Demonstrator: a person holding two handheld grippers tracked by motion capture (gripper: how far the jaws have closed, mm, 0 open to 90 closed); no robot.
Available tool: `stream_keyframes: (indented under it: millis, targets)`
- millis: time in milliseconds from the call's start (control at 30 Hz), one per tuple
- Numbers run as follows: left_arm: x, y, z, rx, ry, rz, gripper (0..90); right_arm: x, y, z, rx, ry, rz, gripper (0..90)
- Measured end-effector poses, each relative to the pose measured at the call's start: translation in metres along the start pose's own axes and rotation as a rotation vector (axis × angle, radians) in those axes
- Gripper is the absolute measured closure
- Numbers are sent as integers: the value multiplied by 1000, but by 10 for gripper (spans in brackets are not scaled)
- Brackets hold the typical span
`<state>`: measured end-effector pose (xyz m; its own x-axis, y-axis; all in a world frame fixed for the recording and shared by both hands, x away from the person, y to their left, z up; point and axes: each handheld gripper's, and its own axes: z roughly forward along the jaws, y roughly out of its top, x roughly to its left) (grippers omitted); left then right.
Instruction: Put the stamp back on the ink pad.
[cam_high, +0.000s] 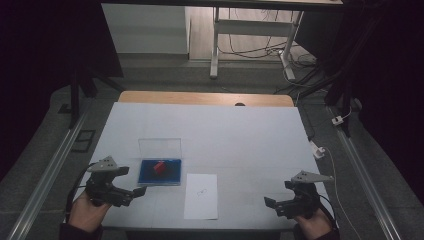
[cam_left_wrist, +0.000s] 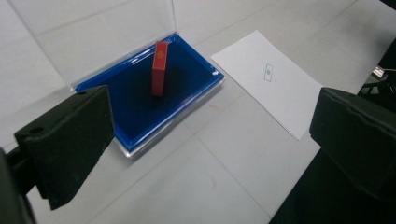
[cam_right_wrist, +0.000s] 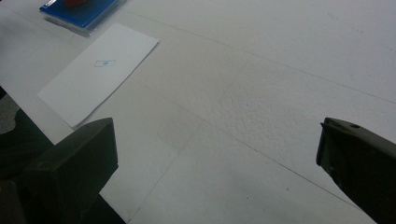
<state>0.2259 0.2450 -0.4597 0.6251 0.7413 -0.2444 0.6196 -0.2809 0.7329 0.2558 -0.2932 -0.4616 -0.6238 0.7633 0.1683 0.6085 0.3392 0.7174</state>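
Observation:
A shallow blue tray (cam_high: 148, 176) (cam_left_wrist: 126, 121) with an upright clear lid (cam_high: 160, 148) (cam_left_wrist: 93, 37) lies on the white table left of centre. In it a small red block (cam_high: 160, 167) (cam_left_wrist: 159, 69) stands on edge. To its right lies a white paper sheet (cam_high: 201, 196) (cam_left_wrist: 273, 81) (cam_right_wrist: 98, 72) with a small printed mark. My left gripper (cam_high: 131, 192) (cam_left_wrist: 212, 140) is open just left of the tray, holding nothing. My right gripper (cam_high: 274, 205) (cam_right_wrist: 217, 158) is open at the front right over bare table, holding nothing.
The white table cover (cam_high: 240, 135) ends at a wooden strip (cam_high: 205, 98) at the back. A white cable with a plug (cam_high: 320, 150) runs off the right edge. Metal rails (cam_high: 45, 170) flank the table. Desk legs (cam_high: 215, 45) stand behind.

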Motion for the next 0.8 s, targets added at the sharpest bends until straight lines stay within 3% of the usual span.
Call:
stream_keyframes:
  millis: [433,800]
  targets:
    - [7,-34,-27,-30,43,-58,2,0,0,0,-3,1,4,0]
    - [12,-51,-36,-11,93,-92,2,0,0,0,-4,-3,7,0]
